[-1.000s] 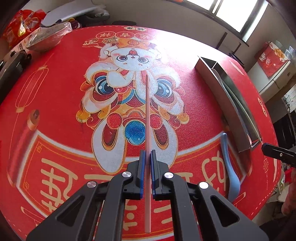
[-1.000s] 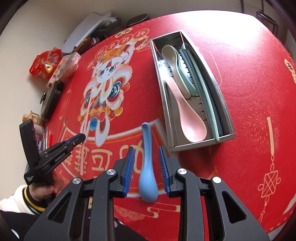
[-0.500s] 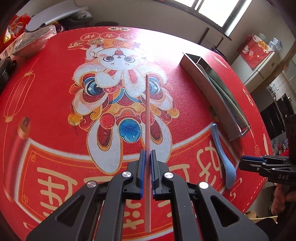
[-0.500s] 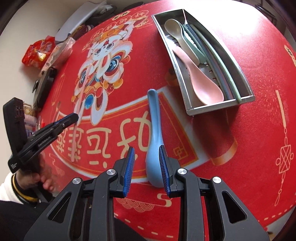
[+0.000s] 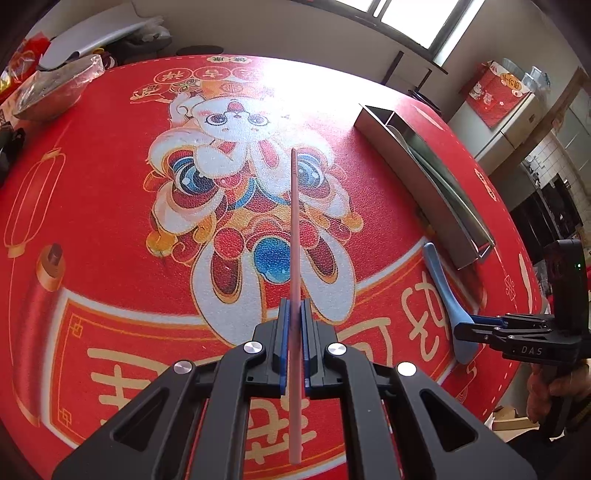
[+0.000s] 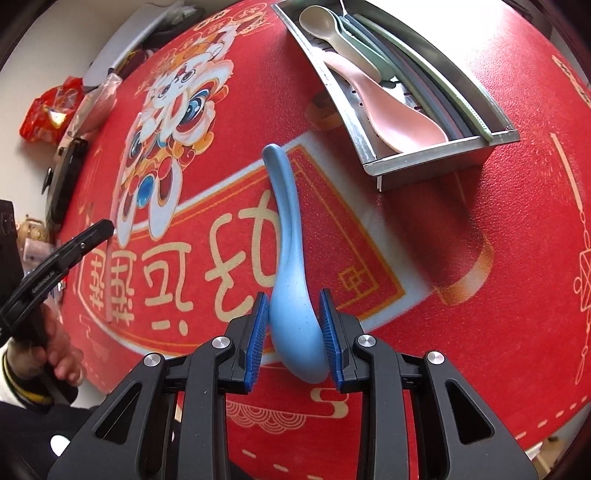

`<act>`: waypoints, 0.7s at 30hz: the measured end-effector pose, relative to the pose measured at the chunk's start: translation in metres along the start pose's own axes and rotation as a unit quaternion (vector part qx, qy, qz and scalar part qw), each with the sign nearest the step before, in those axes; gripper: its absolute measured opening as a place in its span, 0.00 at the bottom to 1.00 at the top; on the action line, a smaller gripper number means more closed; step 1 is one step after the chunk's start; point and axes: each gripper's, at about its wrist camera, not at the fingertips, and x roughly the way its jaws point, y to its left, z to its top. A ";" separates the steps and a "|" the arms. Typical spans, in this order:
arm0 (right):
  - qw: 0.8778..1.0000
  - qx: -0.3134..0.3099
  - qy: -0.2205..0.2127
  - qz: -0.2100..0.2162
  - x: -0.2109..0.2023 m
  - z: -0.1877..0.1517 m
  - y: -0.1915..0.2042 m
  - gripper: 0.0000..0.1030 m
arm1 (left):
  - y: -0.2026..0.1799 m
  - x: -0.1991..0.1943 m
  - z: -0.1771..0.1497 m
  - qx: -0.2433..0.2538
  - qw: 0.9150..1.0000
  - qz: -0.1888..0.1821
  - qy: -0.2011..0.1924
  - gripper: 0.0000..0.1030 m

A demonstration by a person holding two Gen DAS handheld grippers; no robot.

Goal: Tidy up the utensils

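Note:
My left gripper (image 5: 294,314) is shut on a pink chopstick (image 5: 295,236) that points forward over the red mat. My right gripper (image 6: 294,312) has its jaws around the bowl of a blue spoon (image 6: 288,229) lying on the mat; the pads sit close on both sides, a thin gap still shows on the left. The spoon also shows in the left wrist view (image 5: 443,291), with the right gripper (image 5: 466,328) at its bowl. A steel tray (image 6: 436,164) holds a pink spoon (image 6: 391,114), a beige spoon (image 6: 325,26) and green and grey chopsticks (image 6: 424,66).
The round table carries a red printed mat (image 5: 110,206). A plastic-wrapped bowl (image 5: 55,88), snack bags (image 6: 48,110) and a black device (image 6: 64,177) lie at the far left edge. The steel tray (image 5: 417,181) stands at the right of the left wrist view.
My right gripper has moved down and in over the blue spoon's bowl, the jaws narrowing around it. My left gripper has kept the chopstick and shifted slightly.

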 end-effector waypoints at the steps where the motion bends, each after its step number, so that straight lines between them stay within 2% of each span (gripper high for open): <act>1: 1.000 -0.002 -0.001 0.000 -0.001 -0.001 0.002 0.25 | 0.001 0.000 0.000 0.001 1.000 -0.001 0.000 0.05; 3: 1.000 -0.017 -0.007 -0.012 -0.002 -0.001 0.010 0.20 | 0.003 -0.001 0.000 0.001 1.000 -0.003 -0.001 0.05; 5: 0.999 -0.036 -0.013 -0.035 -0.003 0.002 0.019 0.08 | 0.006 -0.001 -0.001 0.000 1.000 -0.004 -0.001 0.05; 7: 0.997 -0.052 -0.015 -0.057 -0.001 0.007 0.025 0.07 | 0.009 -0.001 -0.001 -0.002 1.000 -0.004 -0.001 0.05; 10: 0.995 -0.069 -0.012 -0.065 0.003 0.013 0.036 0.07 | 0.014 -0.003 -0.001 -0.004 1.000 -0.005 -0.002 0.05; 21: 0.994 -0.100 0.008 -0.053 0.011 0.018 0.064 0.09 | 0.031 -0.006 -0.003 -0.025 1.000 -0.004 -0.007 0.05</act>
